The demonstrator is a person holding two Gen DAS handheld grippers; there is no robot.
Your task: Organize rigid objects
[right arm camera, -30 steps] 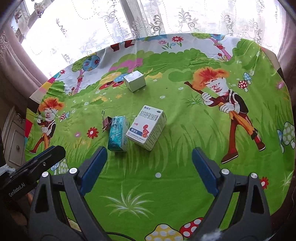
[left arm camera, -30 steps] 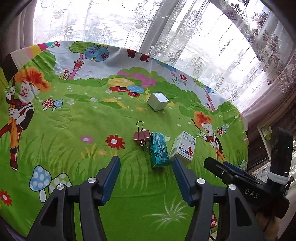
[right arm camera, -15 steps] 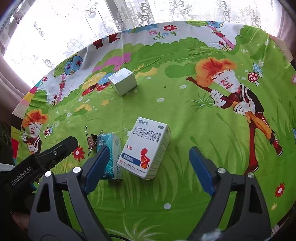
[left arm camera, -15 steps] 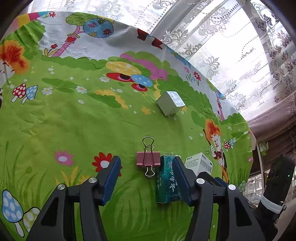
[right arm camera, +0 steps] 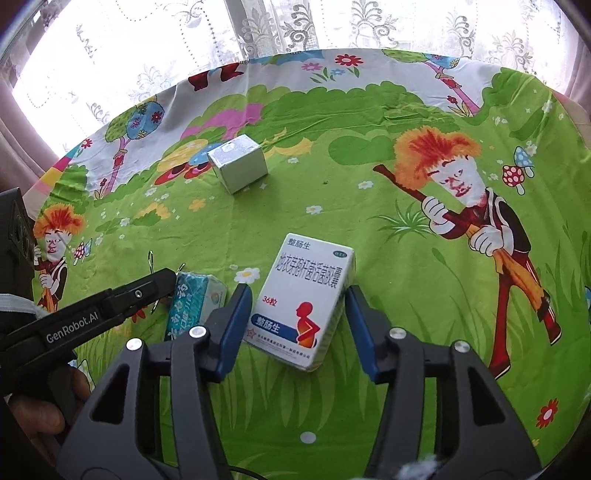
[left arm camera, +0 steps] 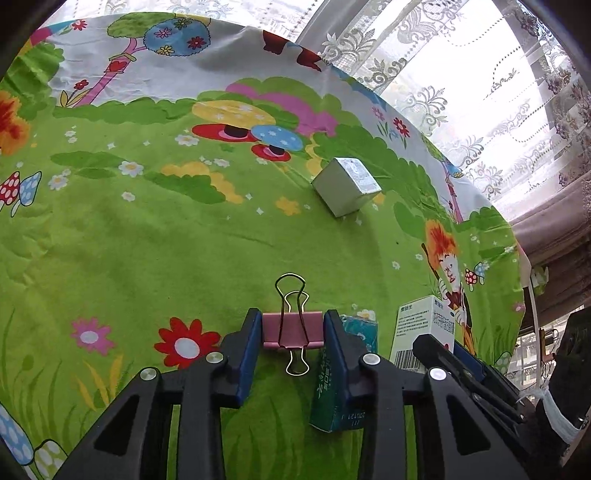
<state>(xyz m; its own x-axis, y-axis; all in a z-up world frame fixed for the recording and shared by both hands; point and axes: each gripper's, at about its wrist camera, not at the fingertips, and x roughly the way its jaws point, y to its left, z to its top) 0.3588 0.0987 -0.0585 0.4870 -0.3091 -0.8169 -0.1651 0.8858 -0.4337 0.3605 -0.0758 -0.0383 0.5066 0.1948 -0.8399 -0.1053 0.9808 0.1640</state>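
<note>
My left gripper is shut on a pink binder clip, its blue pads touching both ends of the clip on the cloth. A teal box lies just right of it, partly behind the right finger. My right gripper is closed around a white medicine box with a red figure, pads against its two long sides. The teal box lies left of that box. A silver cube box stands farther back; it also shows in the left wrist view.
A round table carries a bright green cartoon cloth. Lace curtains and a window lie behind the far edge. The left gripper's body crosses the lower left of the right wrist view. The white medicine box shows beside the right gripper's finger.
Both grippers moved forward and down and closed: the left onto the pink binder clip, the right onto the white medicine box. The boxes have not shifted on the cloth.
</note>
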